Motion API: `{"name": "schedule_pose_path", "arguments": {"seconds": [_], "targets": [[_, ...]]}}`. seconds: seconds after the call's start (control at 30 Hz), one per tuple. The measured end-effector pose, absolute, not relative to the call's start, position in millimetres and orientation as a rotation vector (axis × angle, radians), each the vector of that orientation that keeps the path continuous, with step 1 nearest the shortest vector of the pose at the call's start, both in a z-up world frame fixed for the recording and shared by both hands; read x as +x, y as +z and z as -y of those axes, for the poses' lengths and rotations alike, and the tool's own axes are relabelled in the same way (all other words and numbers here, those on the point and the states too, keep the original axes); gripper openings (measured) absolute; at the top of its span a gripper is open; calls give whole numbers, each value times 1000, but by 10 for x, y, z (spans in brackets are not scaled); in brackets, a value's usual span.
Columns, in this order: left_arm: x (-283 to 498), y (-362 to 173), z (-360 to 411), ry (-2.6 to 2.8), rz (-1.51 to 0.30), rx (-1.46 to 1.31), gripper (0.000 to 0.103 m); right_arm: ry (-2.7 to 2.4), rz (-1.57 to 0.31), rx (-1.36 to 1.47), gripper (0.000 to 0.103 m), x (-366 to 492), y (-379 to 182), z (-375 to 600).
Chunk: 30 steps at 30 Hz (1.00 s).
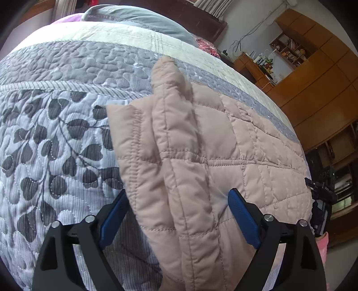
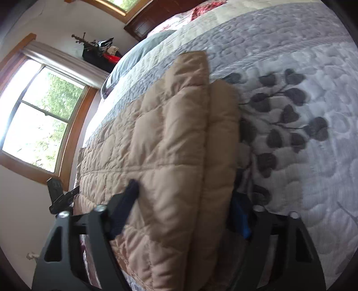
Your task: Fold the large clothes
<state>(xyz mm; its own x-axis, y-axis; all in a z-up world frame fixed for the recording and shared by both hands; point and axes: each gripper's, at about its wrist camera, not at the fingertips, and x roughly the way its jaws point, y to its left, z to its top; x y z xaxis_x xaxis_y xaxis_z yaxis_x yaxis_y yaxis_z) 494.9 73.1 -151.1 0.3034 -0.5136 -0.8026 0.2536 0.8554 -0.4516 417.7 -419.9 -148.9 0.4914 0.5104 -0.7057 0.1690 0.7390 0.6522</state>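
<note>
A quilted padded jacket, pinkish-tan, lies folded on the bed, with its doubled edge running up the middle of both views. My left gripper stands wide open astride that thick folded edge. One blue pad is beside the fabric and the other rests on the jacket's top. My right gripper is open too, over the same jacket. Its left finger lies on the quilting. The right finger is half hidden behind the fold.
The jacket rests on a grey leaf-print bedspread. A grey pillow lies at the bed's head. Wooden cabinets stand past one side of the bed, a window past the other.
</note>
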Motion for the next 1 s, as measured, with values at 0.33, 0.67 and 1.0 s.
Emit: {"name": "schedule_pose_path", "arguments": {"seconds": [0.33, 0.67, 1.0], "targets": [[4861, -1339, -510, -574, -1149, -353, 21, 277, -1000, 703, 14, 4176, -1198, 3952], [4015, -563, -574, -618, -1042, -312, 16, 367, -922, 623, 12, 3344, -432, 3725], [2654, -322, -873, -618, -1026, -231, 19, 416, -971, 602, 13, 2156, -287, 3443]]}}
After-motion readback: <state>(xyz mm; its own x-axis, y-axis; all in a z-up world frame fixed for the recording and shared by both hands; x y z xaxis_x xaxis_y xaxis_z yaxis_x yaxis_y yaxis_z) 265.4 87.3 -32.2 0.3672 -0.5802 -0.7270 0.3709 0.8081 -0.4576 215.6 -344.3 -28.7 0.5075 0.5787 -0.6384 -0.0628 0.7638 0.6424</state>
